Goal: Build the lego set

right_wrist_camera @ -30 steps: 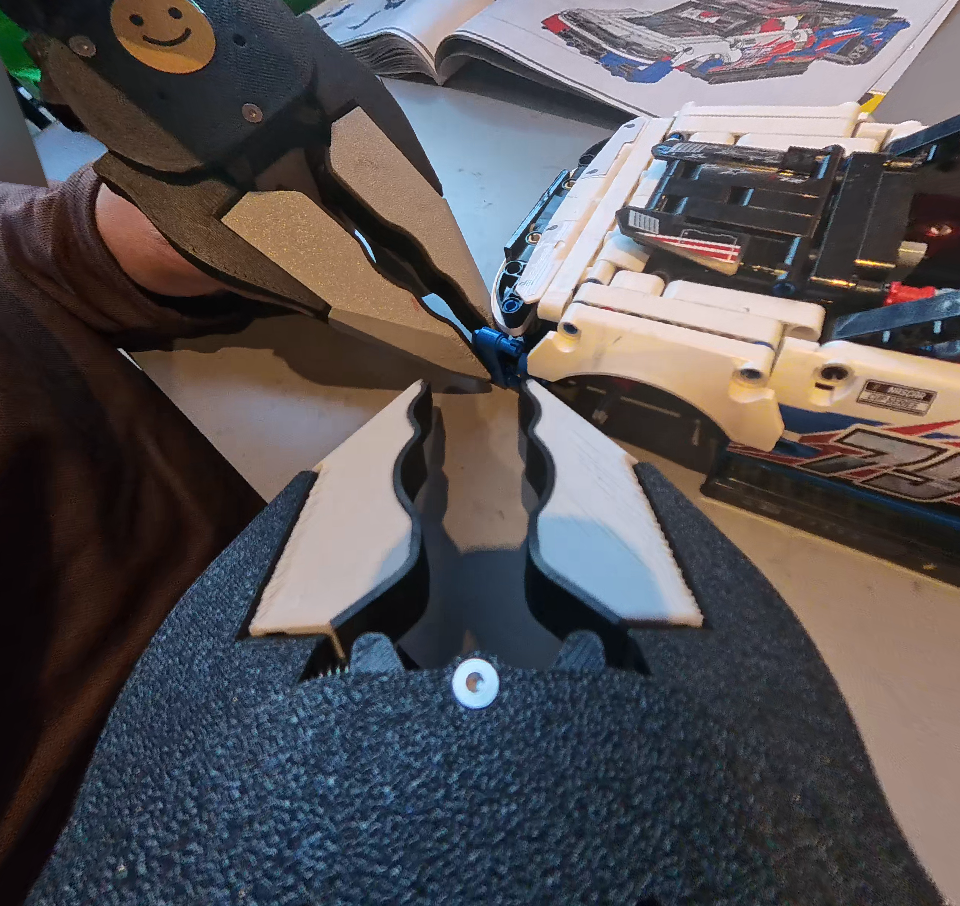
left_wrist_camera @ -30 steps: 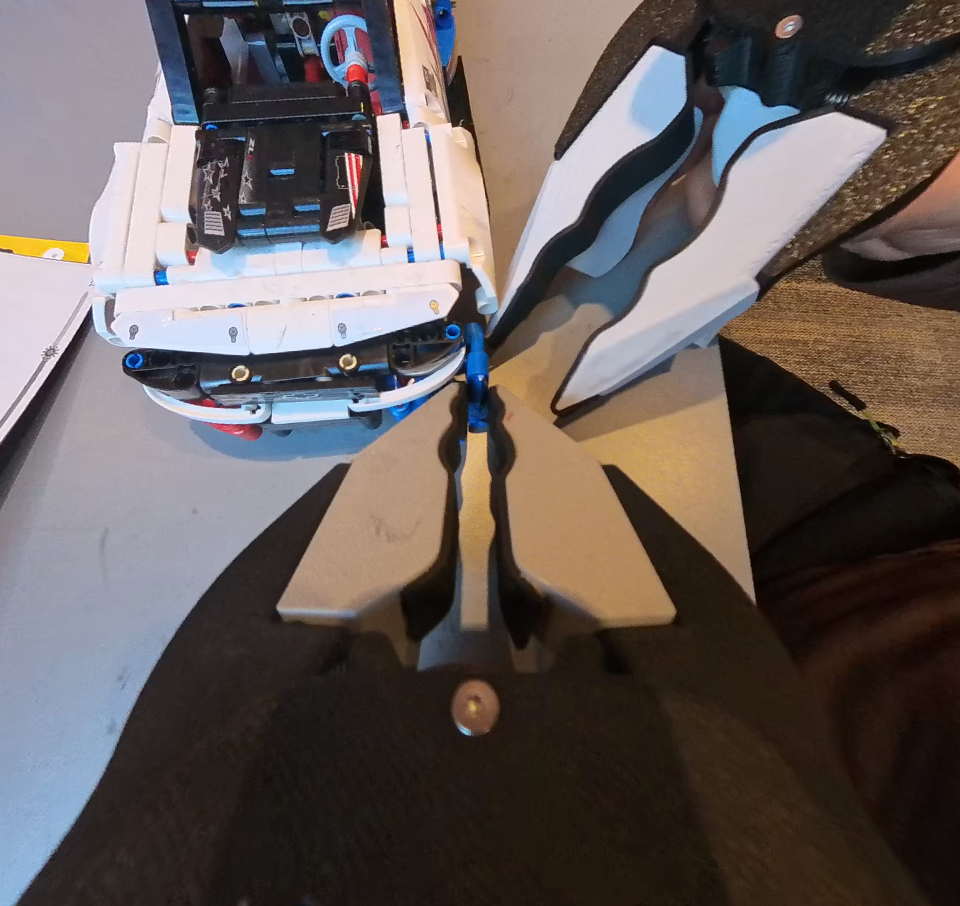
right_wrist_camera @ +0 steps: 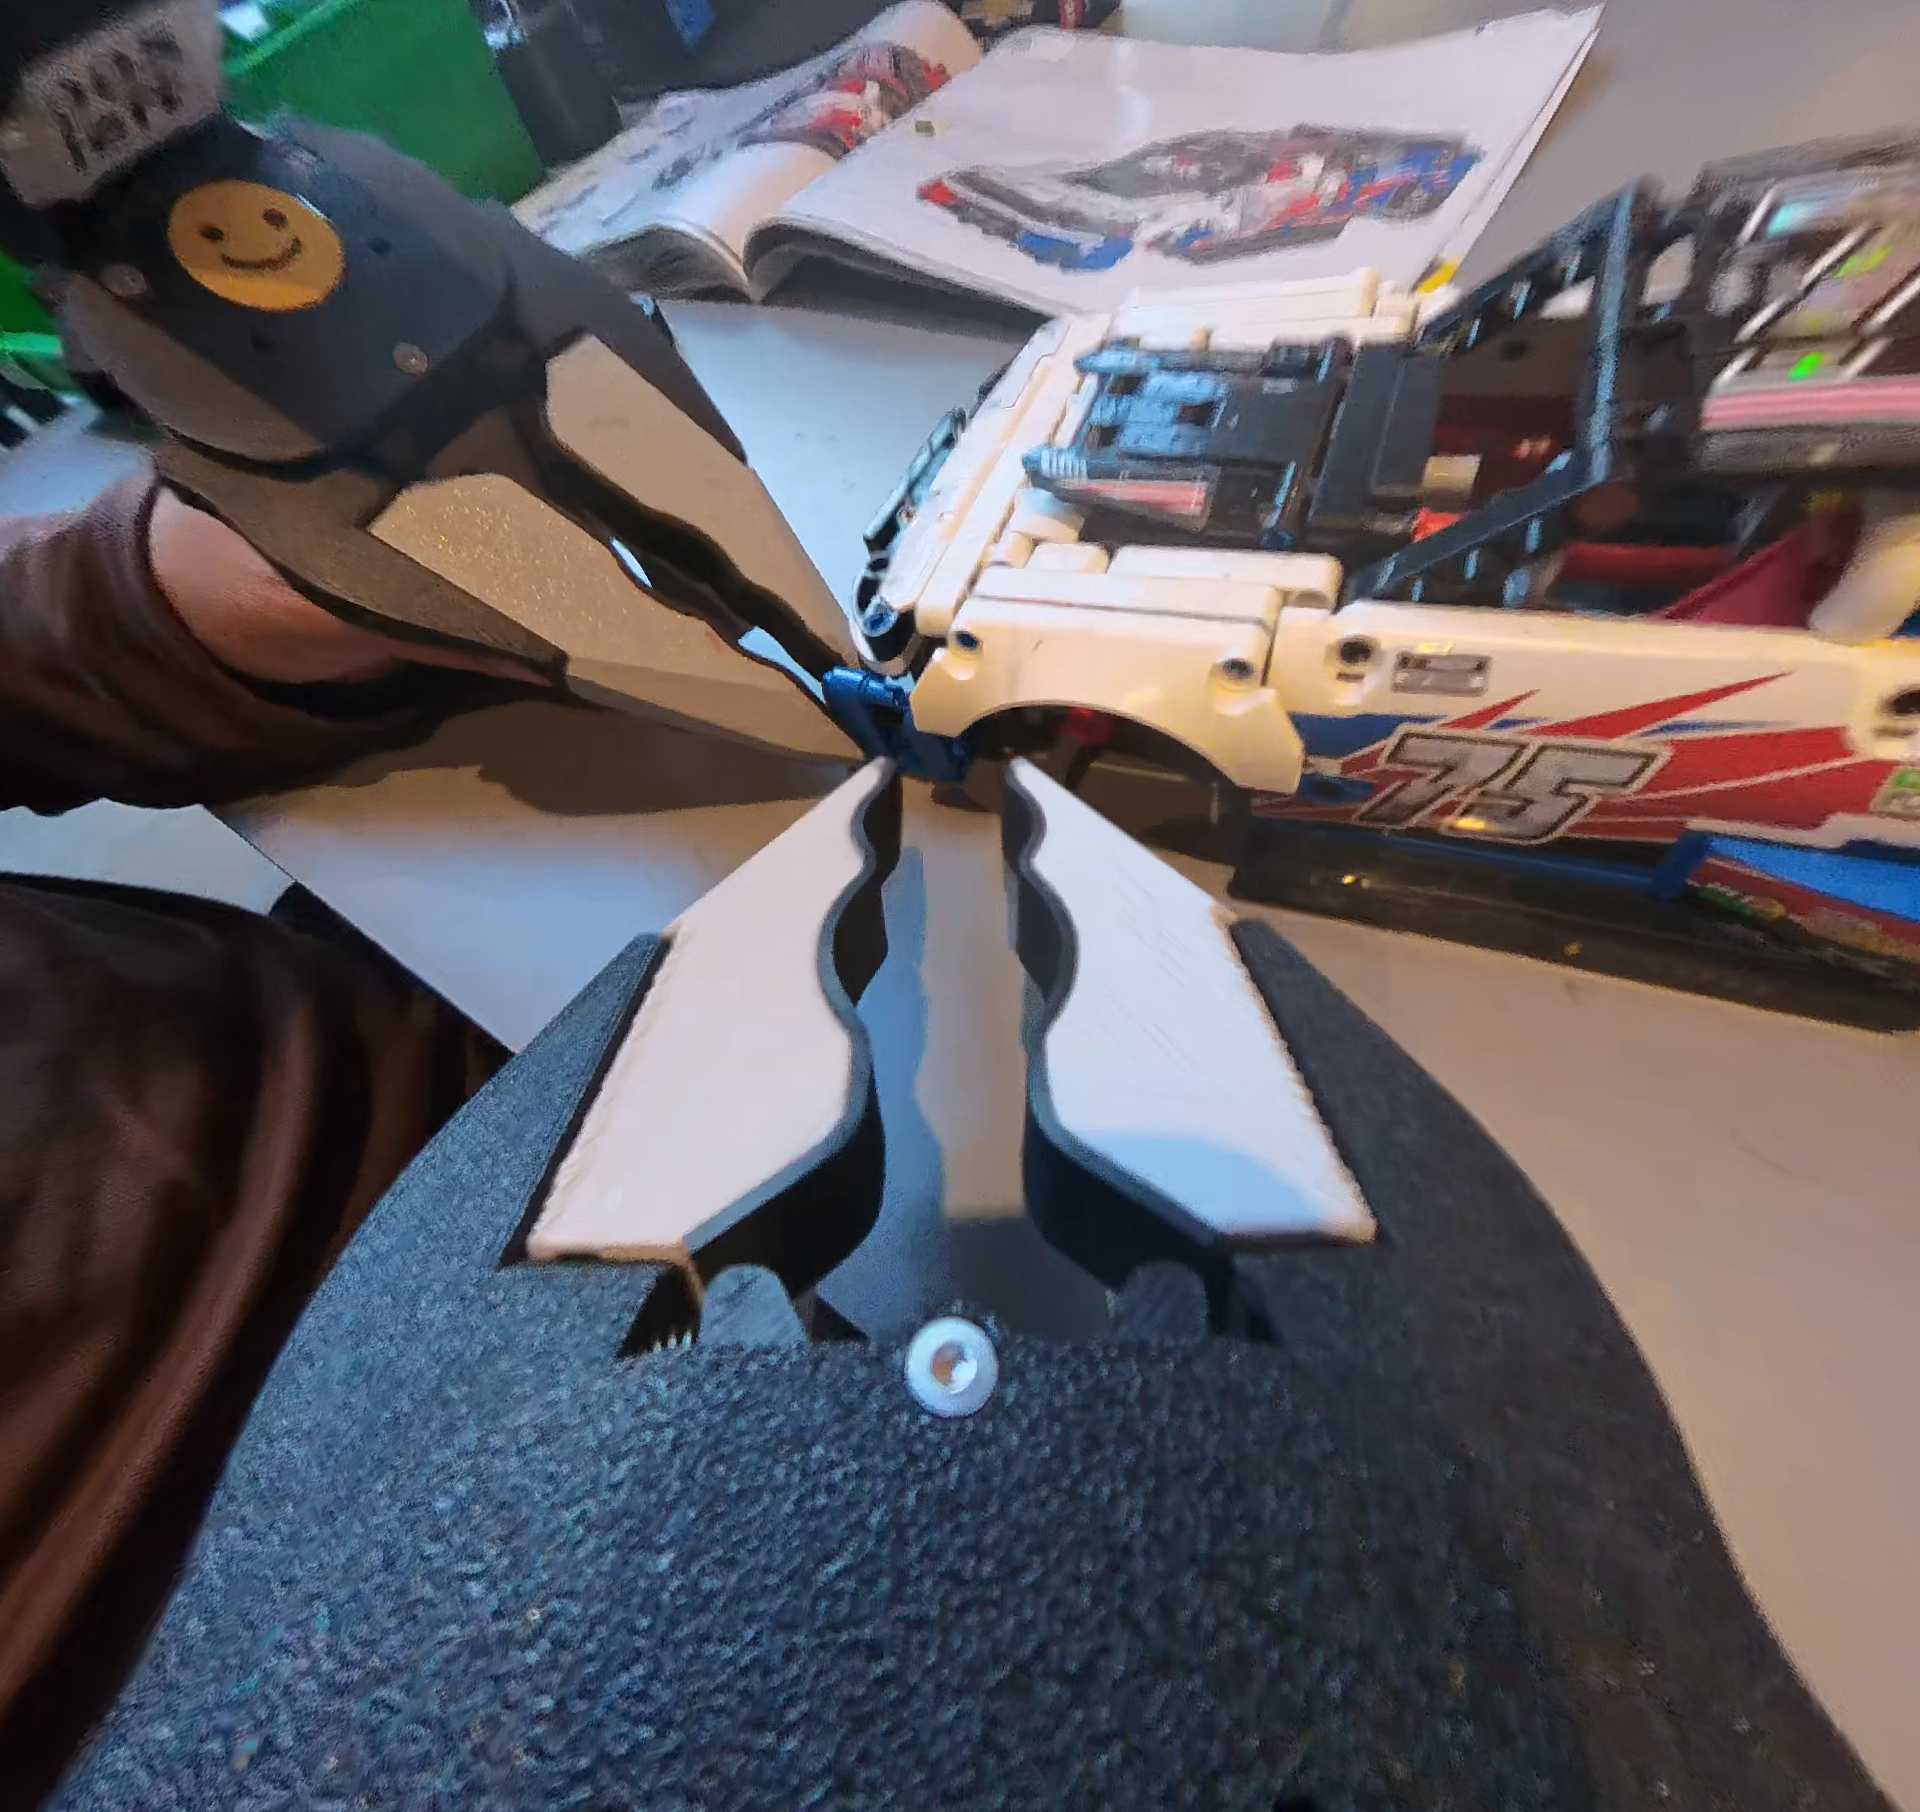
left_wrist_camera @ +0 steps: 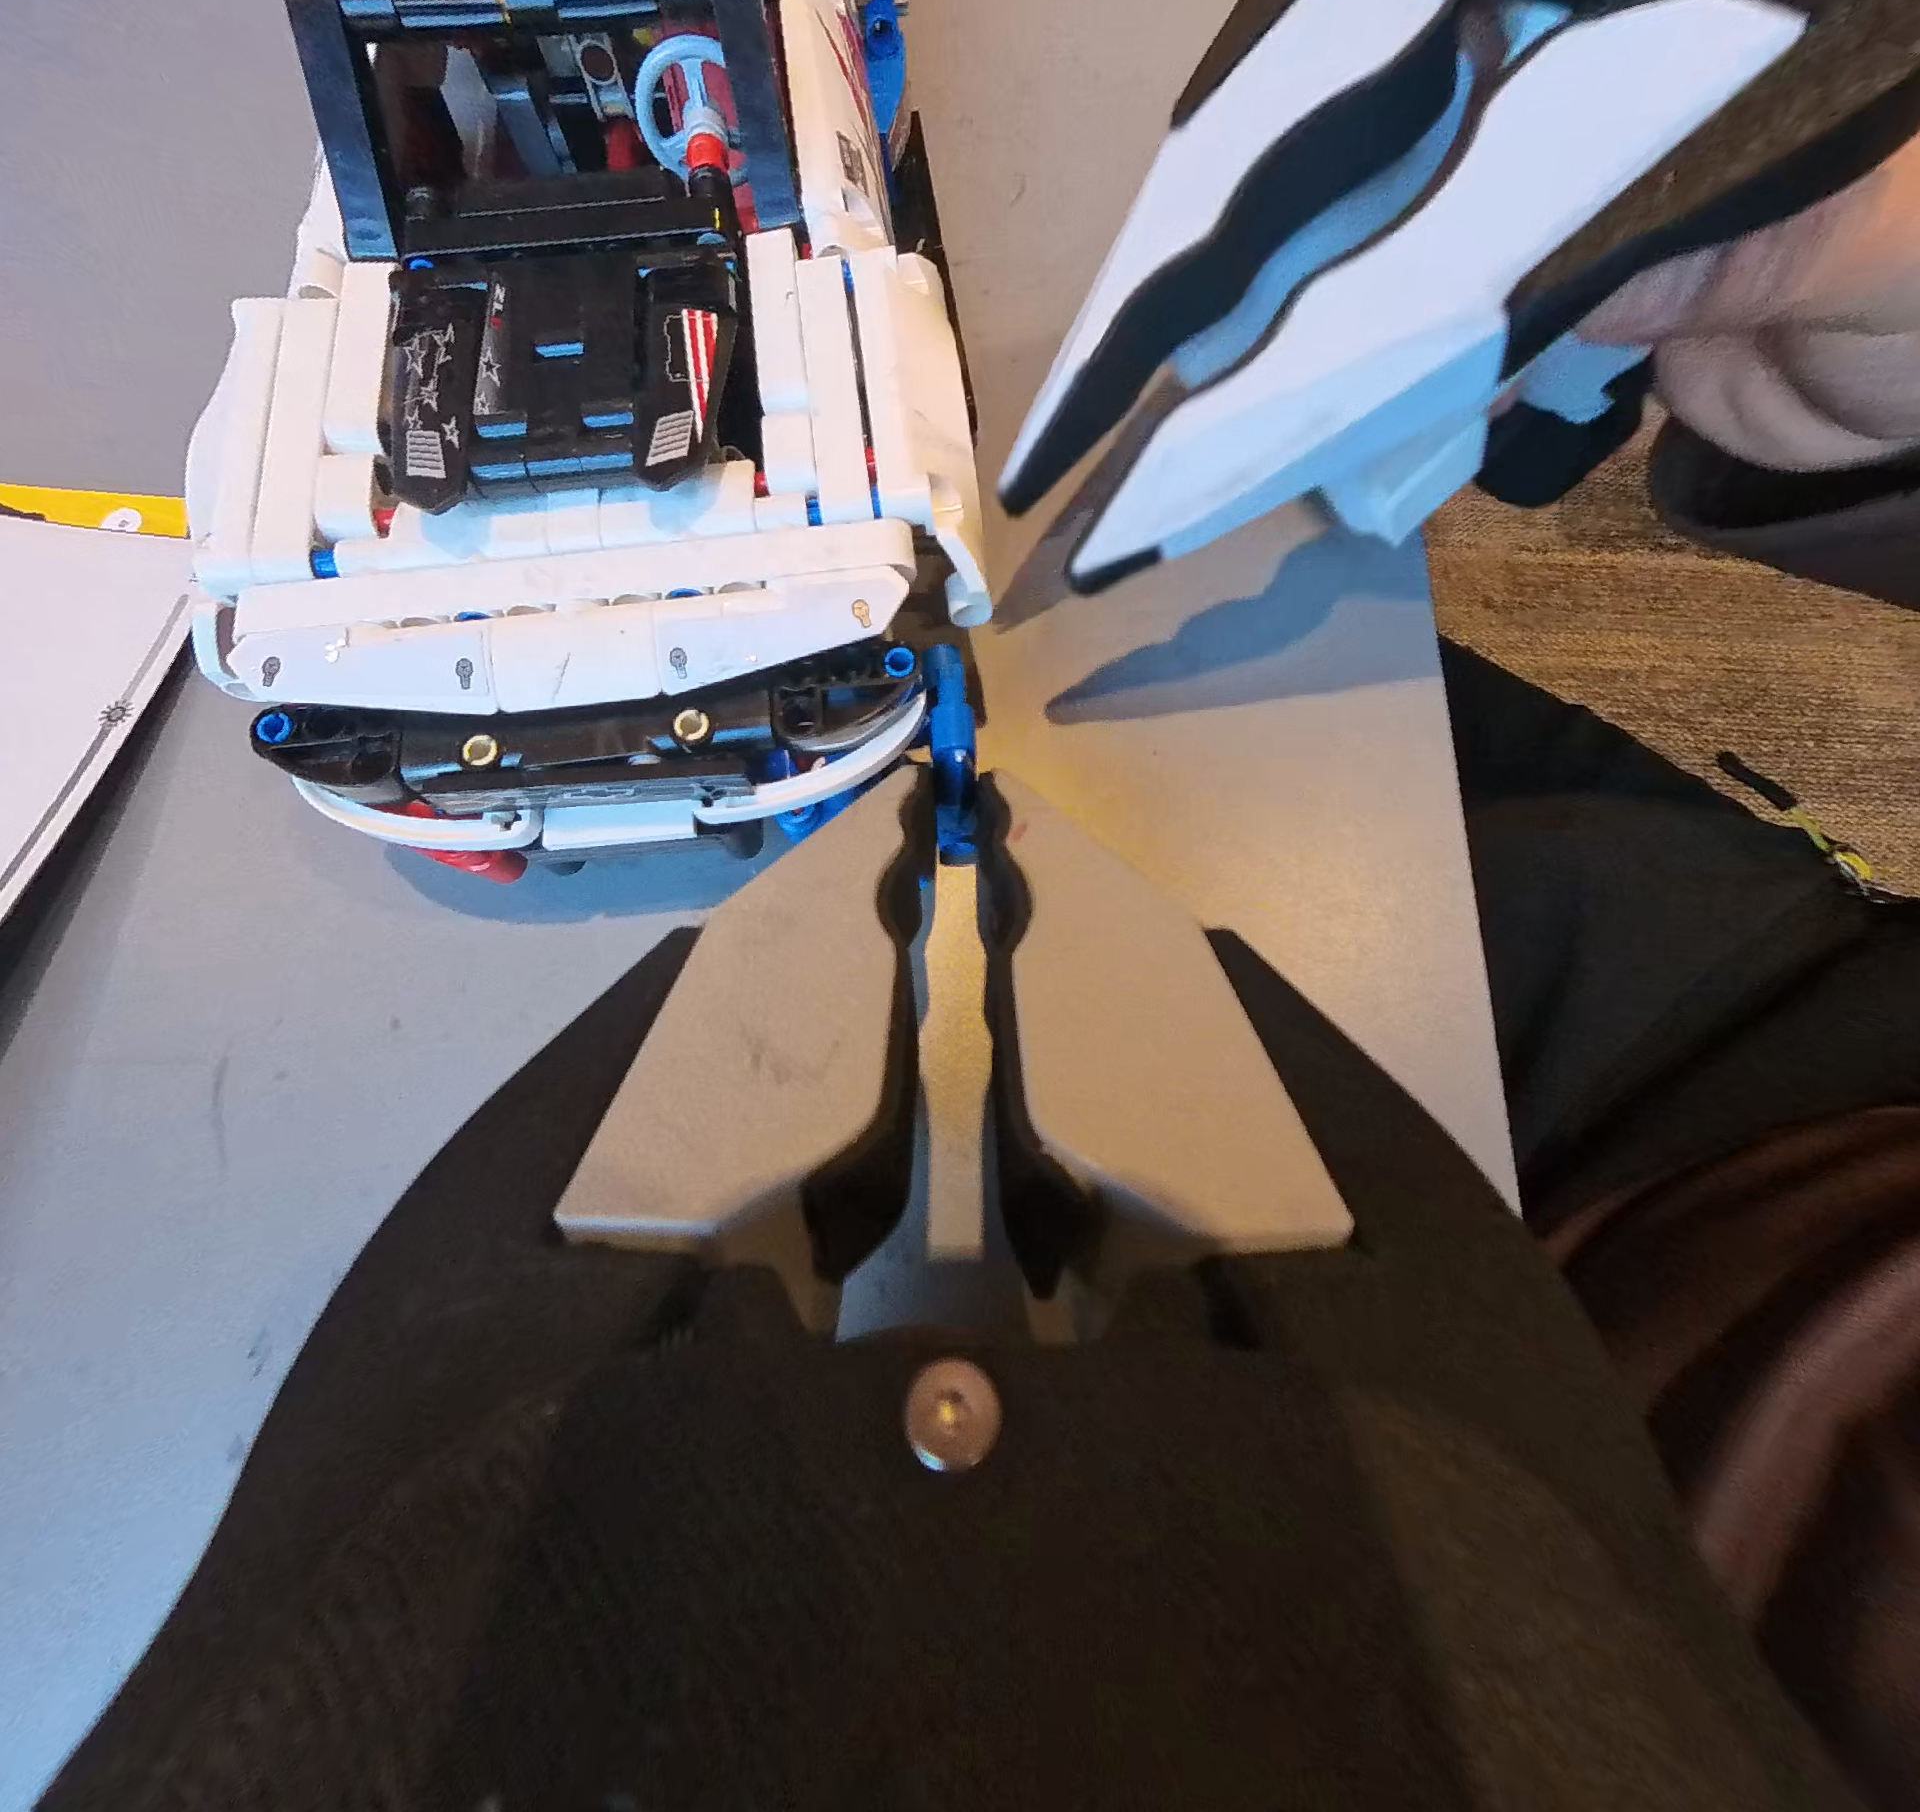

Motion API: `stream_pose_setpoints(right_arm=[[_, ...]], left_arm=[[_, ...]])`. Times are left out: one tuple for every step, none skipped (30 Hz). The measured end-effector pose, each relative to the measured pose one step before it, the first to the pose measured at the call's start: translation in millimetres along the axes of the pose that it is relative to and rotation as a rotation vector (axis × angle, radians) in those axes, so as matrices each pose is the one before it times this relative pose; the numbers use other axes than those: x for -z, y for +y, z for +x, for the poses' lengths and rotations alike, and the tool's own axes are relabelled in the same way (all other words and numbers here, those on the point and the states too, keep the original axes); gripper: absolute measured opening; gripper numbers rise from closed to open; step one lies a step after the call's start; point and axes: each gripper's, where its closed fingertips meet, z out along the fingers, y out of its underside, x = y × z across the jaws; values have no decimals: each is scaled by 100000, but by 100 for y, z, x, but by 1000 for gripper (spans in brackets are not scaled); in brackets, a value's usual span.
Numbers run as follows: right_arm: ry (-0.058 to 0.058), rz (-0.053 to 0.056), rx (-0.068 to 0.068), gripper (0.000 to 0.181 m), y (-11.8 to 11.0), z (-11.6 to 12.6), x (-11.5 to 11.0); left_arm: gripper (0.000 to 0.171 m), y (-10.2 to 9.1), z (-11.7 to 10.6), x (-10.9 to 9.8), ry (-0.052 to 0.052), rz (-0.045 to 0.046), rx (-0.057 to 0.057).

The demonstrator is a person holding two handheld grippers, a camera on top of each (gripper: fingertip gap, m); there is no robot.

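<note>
My left gripper (left_wrist_camera: 954,796) is clamping a blue pin piece (left_wrist_camera: 951,723), its near end hidden btwn the tips. Just ahead-left, the lego car (left_wrist_camera: 582,474) is sitting on the table (left_wrist_camera: 156,1087), front bumper facing me, rear cut off. My right gripper (right_wrist_camera: 945,775) is hovering w/ tips apart, blurred, just short of the pin. White body, black hood, red/blue side graphics.

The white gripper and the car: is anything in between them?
Only bare grey table. The left wrist view shows the right gripper beside the car, open and apart from it. The left gripper holds the blue piece.
</note>
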Motion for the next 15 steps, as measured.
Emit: stream_pose_setpoints(right_arm=[[765, 2029, 2148, 18, -458, 47, 378], [2365, 26, 2591, 18, -199, 293, 326], [2860, -1639, 1981, 18, 72, 464, 150], [1644, -2105, 456, 18, 152, 360, -47], [278, -1331, -1122, 15, 26, 164, -226], [-908, 60, -1607, 8, -184, -48, -361], [-1423, 730, -1273, 3, -266, -184, -438], [-1083, 466, -736, 0, -198, -179, -405], [165, 397, -483, 0, -86, 5, -304], [486, 2, -540, 0, 40, 75, -191], [189, -1333, -351, 1, 290, 64, -119], [69, -1870, 246, 3, 404, 32, -11], [173, -1044, 790, 6, 305, -13, 126], [186, -114, 1139, 8, 177, -65, 234], [256, 83, 1294, 12, 104, -57, 304]], left_arm=[[4, 14, 12, 12, 18, -28, -268], [4, 13, 45, 12, 352, -26, -257], [4, 8, 22, 10, 198, 11, -77], [4, 1, 1, 0, -50, -7, -81], [4, 1, 0, -13, -87, 13, -128], [4, 1, 3, 0, -110, -6, -144], [4, 1, -13, 0, -151, -10, -88], [4, -8, -64, 52, -434, 159, 146], [4, 38, 37, 25, 603, -55, -167], [4, 45, 29, 28, 368, -104, -20], [4, 58, -41, 66, -203, -18, -192], [4, 83, 36, 93, 267, -34, -549], [4, 121, 43, 153, 412, -30, -760], [4, 160, -21, 217, 261, 2, -712], [4, 164, -160, 304, -251, 379, -660]])
